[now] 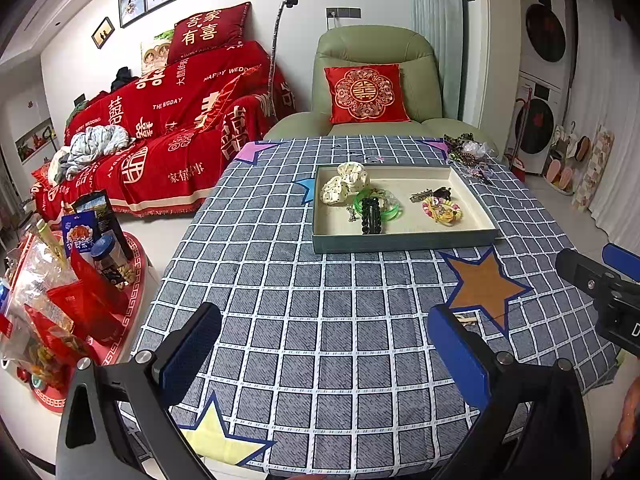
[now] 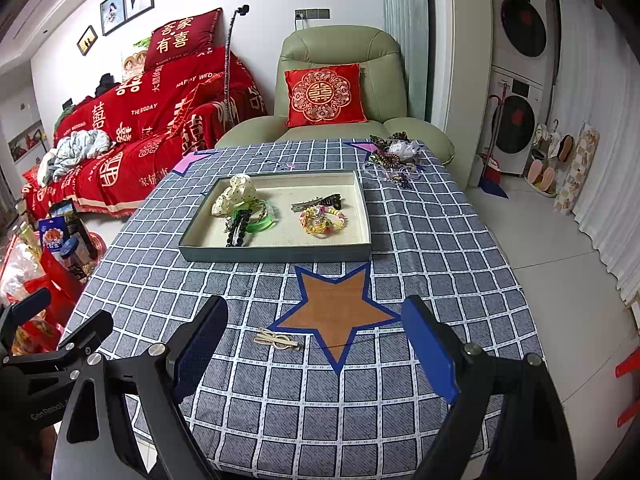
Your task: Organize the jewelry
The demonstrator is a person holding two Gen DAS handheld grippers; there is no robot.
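A shallow grey tray (image 1: 400, 243) (image 2: 276, 255) sits on the checked tablecloth. It holds a cream scrunchie (image 1: 346, 182) (image 2: 236, 192), a green bangle (image 1: 390, 210) (image 2: 262, 220), a black clip (image 1: 371, 216) (image 2: 237, 232), a dark clip (image 2: 316, 203) and colourful hair ties (image 1: 442, 210) (image 2: 324, 220). A beige hair clip (image 2: 277, 339) lies loose on the cloth, between my right gripper's fingers and just ahead of them. More jewelry (image 1: 468, 154) (image 2: 396, 156) is piled at the table's far right corner. My left gripper (image 1: 324, 354) and right gripper (image 2: 316, 354) are both open and empty above the near table.
A green armchair (image 1: 372, 80) with a red cushion stands behind the table. A red-covered sofa (image 1: 160, 128) is at the left. A red stool with snacks (image 1: 72, 280) stands left of the table. Washing machines (image 2: 520, 80) are at the right.
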